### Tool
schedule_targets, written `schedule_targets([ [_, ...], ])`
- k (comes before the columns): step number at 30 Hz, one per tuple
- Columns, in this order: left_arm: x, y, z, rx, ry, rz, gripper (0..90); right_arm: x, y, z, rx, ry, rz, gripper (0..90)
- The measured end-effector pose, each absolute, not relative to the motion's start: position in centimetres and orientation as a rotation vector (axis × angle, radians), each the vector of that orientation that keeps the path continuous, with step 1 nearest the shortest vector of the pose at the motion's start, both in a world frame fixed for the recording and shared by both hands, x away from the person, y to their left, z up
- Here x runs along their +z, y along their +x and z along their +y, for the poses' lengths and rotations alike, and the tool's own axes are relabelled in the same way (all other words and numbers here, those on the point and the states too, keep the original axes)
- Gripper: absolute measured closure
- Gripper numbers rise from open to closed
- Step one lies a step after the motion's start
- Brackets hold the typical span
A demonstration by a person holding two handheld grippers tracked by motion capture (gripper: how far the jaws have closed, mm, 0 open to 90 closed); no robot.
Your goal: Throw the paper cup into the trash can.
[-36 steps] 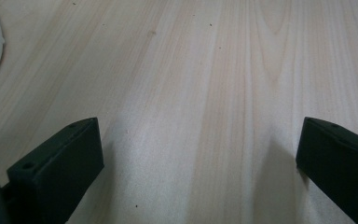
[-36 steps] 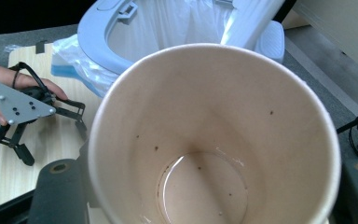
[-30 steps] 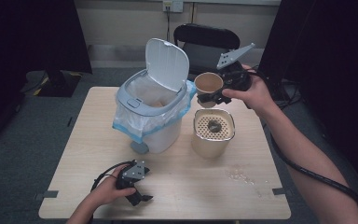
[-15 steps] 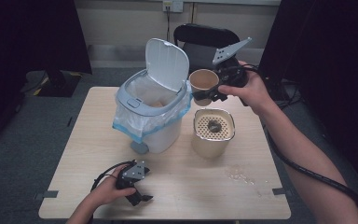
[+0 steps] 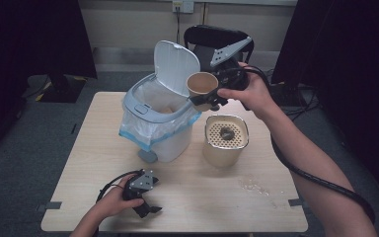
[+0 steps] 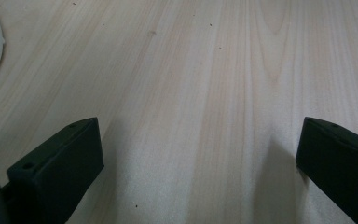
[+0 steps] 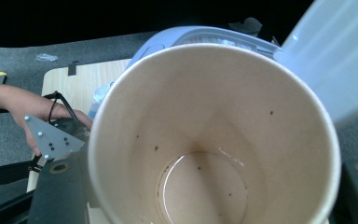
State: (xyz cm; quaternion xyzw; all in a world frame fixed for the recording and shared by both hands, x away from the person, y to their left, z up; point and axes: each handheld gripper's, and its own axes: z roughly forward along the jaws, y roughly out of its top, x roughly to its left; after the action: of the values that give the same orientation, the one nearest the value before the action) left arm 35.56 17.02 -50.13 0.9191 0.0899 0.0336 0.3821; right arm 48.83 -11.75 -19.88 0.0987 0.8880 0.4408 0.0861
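A brown paper cup [image 5: 202, 85] hangs above the table, tipped on its side, with its mouth beside the bin's raised lid [image 5: 177, 66]. My right gripper [image 5: 206, 100] is shut on the cup's body. In the right gripper view the cup [image 7: 214, 135] is empty apart from dark specks and a wet ring at its bottom, and both black jaws press on its sides. The white bin [image 5: 159, 118] with a blue liner stands open just left of the cup. My left gripper [image 5: 146, 206] rests on the table's near side, its jaws wide apart over bare wood [image 6: 200, 116].
A beige canister [image 5: 225, 139] with a perforated top stands right of the bin, below the cup. A small wet patch [image 5: 253, 186] lies near the table's right front. A black chair [image 5: 217, 39] stands behind the table. The bin [image 7: 205, 35] sits beyond the cup.
My right gripper has carried the cup left and a little up, from above the canister to the bin's lid, tipping it further over. The left gripper has stayed still.
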Motion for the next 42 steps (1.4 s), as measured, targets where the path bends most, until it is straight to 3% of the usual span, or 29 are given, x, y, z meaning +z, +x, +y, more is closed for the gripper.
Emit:
schedule_targets([
  [42, -50.1, 35.5, 17.0, 0.081, 2.348, 0.237, 0.0, -21.3, 51.4, -5.2, 1.315, 0.309, 2.613, 26.2],
])
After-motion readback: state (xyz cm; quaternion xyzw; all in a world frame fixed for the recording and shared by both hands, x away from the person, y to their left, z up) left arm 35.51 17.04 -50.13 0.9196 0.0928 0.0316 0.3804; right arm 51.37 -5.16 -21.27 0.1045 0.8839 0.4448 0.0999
